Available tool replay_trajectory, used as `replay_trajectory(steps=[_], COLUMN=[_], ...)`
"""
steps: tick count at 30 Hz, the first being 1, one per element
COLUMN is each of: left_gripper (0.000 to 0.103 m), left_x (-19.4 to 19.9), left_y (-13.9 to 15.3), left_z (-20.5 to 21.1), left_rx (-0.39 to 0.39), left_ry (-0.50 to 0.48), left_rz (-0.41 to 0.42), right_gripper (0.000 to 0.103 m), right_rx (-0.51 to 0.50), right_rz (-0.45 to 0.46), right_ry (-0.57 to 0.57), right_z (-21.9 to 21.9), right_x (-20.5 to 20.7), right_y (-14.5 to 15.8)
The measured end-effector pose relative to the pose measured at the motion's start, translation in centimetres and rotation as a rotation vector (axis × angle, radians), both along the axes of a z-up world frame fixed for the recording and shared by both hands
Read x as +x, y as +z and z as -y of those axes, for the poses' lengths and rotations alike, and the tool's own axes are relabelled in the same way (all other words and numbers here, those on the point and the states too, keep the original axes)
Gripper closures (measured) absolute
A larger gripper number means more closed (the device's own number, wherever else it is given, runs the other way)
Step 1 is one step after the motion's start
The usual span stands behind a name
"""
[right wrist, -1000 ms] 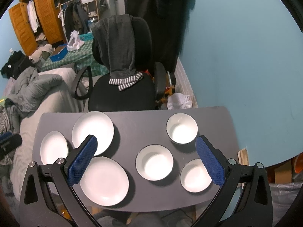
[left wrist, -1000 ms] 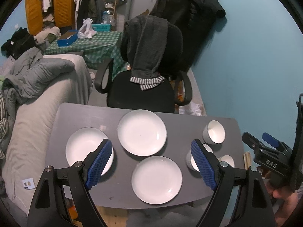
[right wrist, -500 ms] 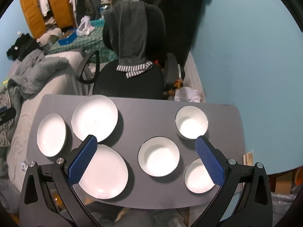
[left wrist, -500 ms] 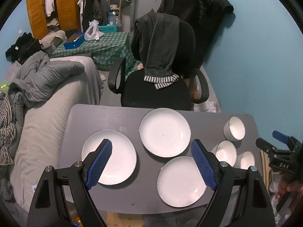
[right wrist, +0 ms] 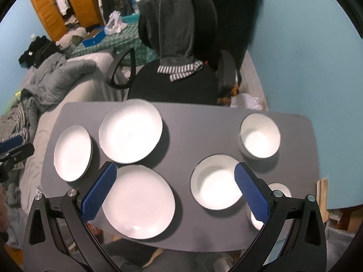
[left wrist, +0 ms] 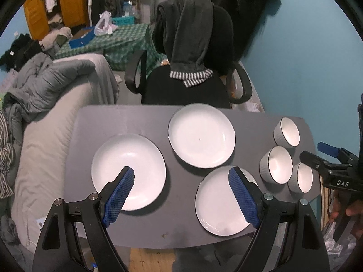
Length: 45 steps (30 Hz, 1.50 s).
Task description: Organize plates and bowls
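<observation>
Three white plates and three white bowls are spread out on the grey table (left wrist: 118, 117), nothing stacked. I'll use the black office chair (left wrist: 186, 86) at the table's far edge as my reference.

Plates: the far plate (left wrist: 201, 135) sits closest to the chair, right in front of its seat. The left plate (left wrist: 128, 171) is further from the chair and off toward the bed (left wrist: 56, 104) side. The near plate (left wrist: 223, 200) is furthest from the chair, at the table's near edge. All three lie flat, close together, not overlapping.

Bowls: they're clustered at the end of the table by the blue wall. The far bowl (left wrist: 287, 132) is the one closest to the chair, the middle bowl (left wrist: 276, 164) comes next, and the near bowl (left wrist: 300, 177) is furthest out, sitting just beside the middle one. All upright.

Left gripper (left wrist: 181, 193) hangs above the table with its blue pads spread wide, nothing between them; it's lined up over the gap between the left plate and the near plate. Right gripper (right wrist: 175, 189) is likewise wide apart and empty, hovering over the near plate and the middle bowl in its own view.

A dark hoodie (left wrist: 188, 36) is draped over the chair's backrest, striped cuffs hanging down toward the seat.
</observation>
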<state>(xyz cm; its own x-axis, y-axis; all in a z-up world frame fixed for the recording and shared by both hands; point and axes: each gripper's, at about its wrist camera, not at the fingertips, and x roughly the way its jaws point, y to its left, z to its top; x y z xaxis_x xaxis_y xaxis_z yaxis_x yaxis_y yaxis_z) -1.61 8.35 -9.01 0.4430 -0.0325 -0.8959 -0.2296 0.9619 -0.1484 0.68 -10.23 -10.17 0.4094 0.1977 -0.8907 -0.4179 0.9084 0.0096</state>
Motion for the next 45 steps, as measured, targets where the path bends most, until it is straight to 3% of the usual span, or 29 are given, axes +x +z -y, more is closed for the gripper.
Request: replay_trajectory(steps=[9, 13, 27, 35, 45], left_gripper=[0.017, 0.017, 0.017, 0.017, 0.017], left_x=[-0.4, -0.5, -0.8, -0.9, -0.2], left_y=[-3.7, -5.2, -10.8, -12.4, -16.2], left_z=[0.1, 0.6, 1.9, 2.8, 3.7], left_rx=[-0.045, -0.035, -0.017, -0.011, -0.046], left_ry=[-0.024, -0.045, -0.131, -0.149, -0.155], left_rz=[-0.067, -0.105, -0.172, -0.160, -0.243], right_gripper=[0.001, 0.001, 0.005, 0.005, 0.009], right_rx=[-0.064, -0.072, -0.117, -0.123, -0.108], right_rz=[-0.064, -0.131, -0.202, -0.224, -0.259], right_ry=[0.098, 0.104, 0.099, 0.087, 0.114], right_z=[-0.8, -0.5, 0.5, 1.6, 1.7], right_x=[-1.5, -2.0, -2.8, -2.3, -1.8], right_y=[-4.7, -6.9, -12.0, -13.6, -15.3])
